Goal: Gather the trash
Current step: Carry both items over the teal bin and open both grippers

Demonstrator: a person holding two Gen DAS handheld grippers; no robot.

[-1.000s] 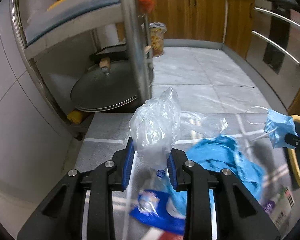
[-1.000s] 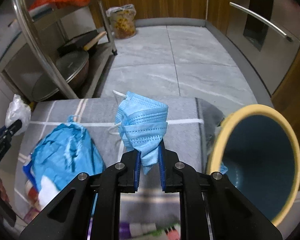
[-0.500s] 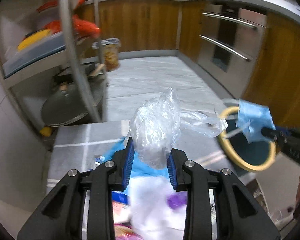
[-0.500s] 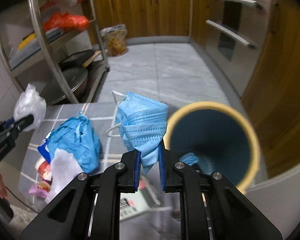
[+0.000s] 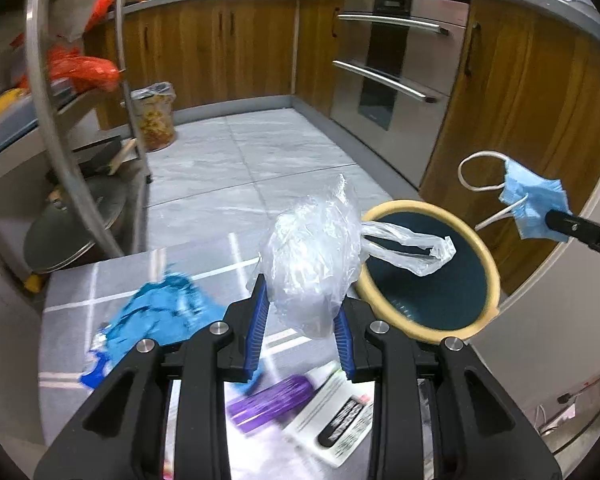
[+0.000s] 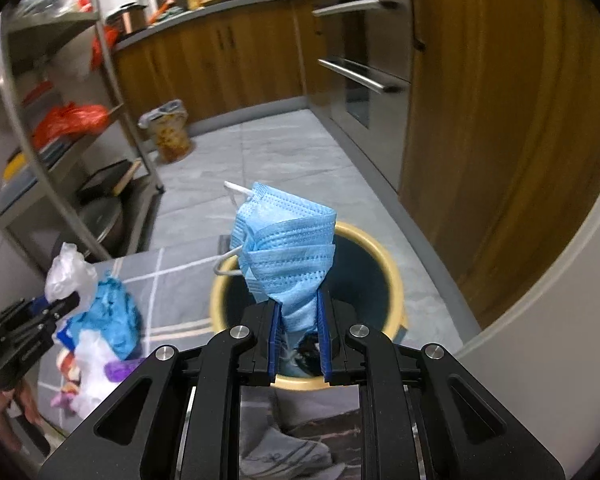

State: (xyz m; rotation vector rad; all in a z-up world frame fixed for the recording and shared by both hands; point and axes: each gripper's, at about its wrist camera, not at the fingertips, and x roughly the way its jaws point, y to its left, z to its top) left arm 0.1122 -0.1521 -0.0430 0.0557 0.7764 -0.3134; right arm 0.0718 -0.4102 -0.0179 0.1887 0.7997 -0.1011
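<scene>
In a kitchen of wooden cabinets (image 5: 236, 48), a grey checked surface (image 5: 204, 256) carries crumpled blue trash (image 5: 160, 316) beside a yellow-rimmed bin (image 6: 392, 276), above which the right gripper (image 6: 299, 332) pinches a blue face mask (image 6: 288, 248) while the left gripper (image 5: 300, 332) clamps a clear plastic bag (image 5: 312, 256).

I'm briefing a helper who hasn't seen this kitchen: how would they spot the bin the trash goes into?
Find the grey mat with pale stripes on the kitchen floor. The round bin stands at its edge nearest the wooden cabinets. Alone among the loose litter, it is an open tub with a cream-yellow rim and dark teal inside.
</scene>
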